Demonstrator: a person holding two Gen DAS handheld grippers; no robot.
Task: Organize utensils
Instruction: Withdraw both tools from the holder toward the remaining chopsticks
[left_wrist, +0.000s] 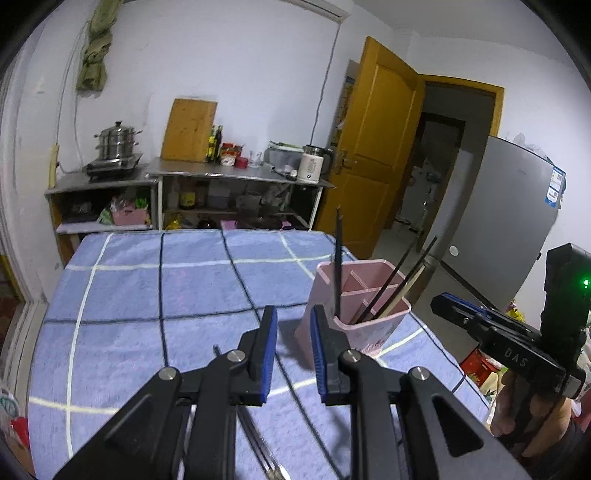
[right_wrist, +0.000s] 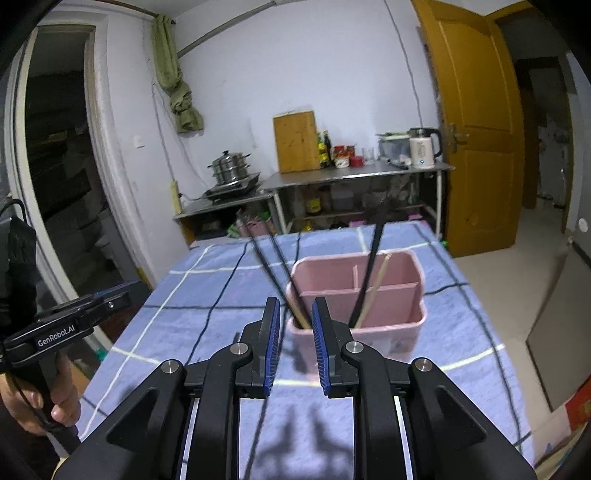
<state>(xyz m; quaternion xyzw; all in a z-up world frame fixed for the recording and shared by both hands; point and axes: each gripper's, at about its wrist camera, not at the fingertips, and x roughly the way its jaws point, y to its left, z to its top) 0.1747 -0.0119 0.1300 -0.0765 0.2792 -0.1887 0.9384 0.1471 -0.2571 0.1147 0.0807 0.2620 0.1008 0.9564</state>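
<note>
A table covered with a blue checked cloth (left_wrist: 147, 295) stood in the middle of the small kitchen, and on it, toward the right side, sat a pink utensil holder (right_wrist: 354, 291) divided into compartments. Several chopsticks (right_wrist: 373, 258) stood in its near compartment, leaning outward: dark ones slanting left and right, with a pale wooden one (right_wrist: 375, 291) among those on the right (a second pale stick showed low at the left corner). The left gripper (left_wrist: 294, 328) hovered over the cloth just left of the holder, its blue-padded jaws parted a little with nothing between them. The right gripper (right_wrist: 294, 321) was lined up on the holder's near wall, its jaws likewise slightly apart and pinching nothing; the chopsticks rose just beyond its tips, and I could not tell whether any touched them. A metal utensil (left_wrist: 266, 458) lay on the cloth beneath the left gripper, only partly visible. Each tool was carried by a hand (right_wrist: 55, 402) on a black grip. Against the far wall stood a steel counter (left_wrist: 236, 173) with a cutting board (left_wrist: 188, 129), a steamer pot (left_wrist: 116, 142) and a kettle (left_wrist: 312, 164), beside an open yellow door (left_wrist: 373, 147).
</note>
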